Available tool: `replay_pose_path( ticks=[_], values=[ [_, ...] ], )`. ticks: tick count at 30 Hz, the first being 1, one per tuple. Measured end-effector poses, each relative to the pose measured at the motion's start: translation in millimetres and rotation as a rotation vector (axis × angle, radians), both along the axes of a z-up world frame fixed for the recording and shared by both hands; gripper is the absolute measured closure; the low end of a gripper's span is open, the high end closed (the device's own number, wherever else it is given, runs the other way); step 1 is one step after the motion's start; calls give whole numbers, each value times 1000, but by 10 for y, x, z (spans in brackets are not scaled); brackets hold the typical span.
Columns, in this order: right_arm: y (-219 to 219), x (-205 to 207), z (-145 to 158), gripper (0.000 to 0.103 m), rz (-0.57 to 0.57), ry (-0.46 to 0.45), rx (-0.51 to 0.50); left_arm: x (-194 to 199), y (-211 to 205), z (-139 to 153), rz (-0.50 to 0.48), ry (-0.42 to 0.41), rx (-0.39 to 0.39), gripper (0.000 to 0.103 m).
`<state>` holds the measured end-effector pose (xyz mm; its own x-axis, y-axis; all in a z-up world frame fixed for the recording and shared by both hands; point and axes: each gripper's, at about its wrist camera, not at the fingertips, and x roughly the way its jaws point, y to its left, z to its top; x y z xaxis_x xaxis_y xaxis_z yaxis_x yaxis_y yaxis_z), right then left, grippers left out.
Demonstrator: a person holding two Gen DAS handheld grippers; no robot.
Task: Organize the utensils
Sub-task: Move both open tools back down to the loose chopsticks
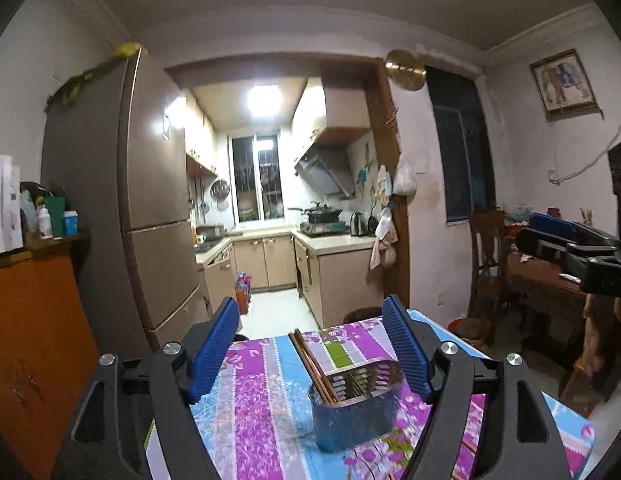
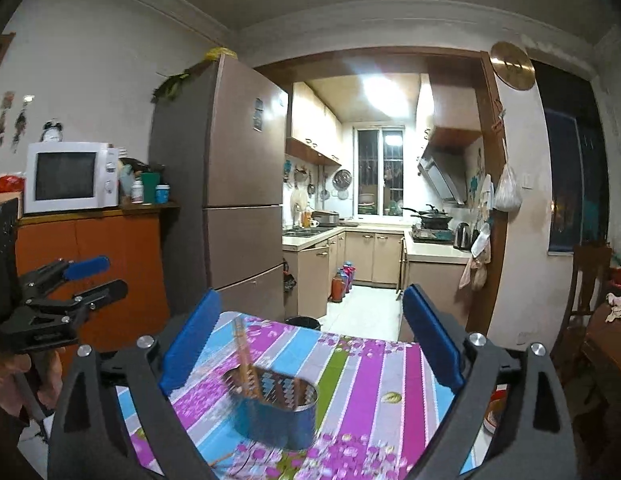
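standing on the flowered, striped cloth of the counter (image 1: 266,412), a blue perforated utensil holder (image 1: 356,410) sits just ahead of the left claw (image 1: 310,354), nearer its right finger than its left. the left claw's blue ribbed pads (image 1: 214,350) are spread wide apart with nothing between them but the view of the holder and cloth below. a pair of brown chopsticks (image 1: 310,364) leans in the holder, tips down inside, tops tilted away from the claw toward the far edge of the counter. in the right wrist view the same holder (image 2: 276,410) lies ahead of the right claw (image 2: 312,340), closer to its left finger, and the chopsticks (image 2: 243,356) stand nearly upright at the holder's left end, somewhat blurred. the right claw's blue pads (image 2: 432,338) are also held wide apart and grip nothing. each claw shows at the edge of the other's view: the right one far off to the left claw's right, the left one far off to the right claw's left, both raised above the counter. beyond the claws stand a tall fridge (image 2: 238,176) and a white microwave (image 2: 70,176).
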<state>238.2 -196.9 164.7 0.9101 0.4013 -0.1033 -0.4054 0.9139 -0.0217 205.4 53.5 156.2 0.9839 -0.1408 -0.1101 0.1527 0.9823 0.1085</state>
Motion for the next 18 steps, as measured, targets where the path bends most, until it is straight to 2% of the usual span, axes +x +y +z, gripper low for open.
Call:
replay_pose_path(
  ticks=[6,12,14,18],
  values=[
    [-27,-600,-390,13,47,12,3,-693,-36,-355,-26,-17,-6,24],
    [-134,-1029,-1005,13,63,69,16,-998,51,-943,-31,61,-24,24],
    [-185,-1123,-1245,19,63,103,25,-1026,74,-1139,-32,99,-31,24],
    [-277,-1312,-1711,38,37,162,-10,-1073,188,-1653,-42,187,-53,24]
  ],
)
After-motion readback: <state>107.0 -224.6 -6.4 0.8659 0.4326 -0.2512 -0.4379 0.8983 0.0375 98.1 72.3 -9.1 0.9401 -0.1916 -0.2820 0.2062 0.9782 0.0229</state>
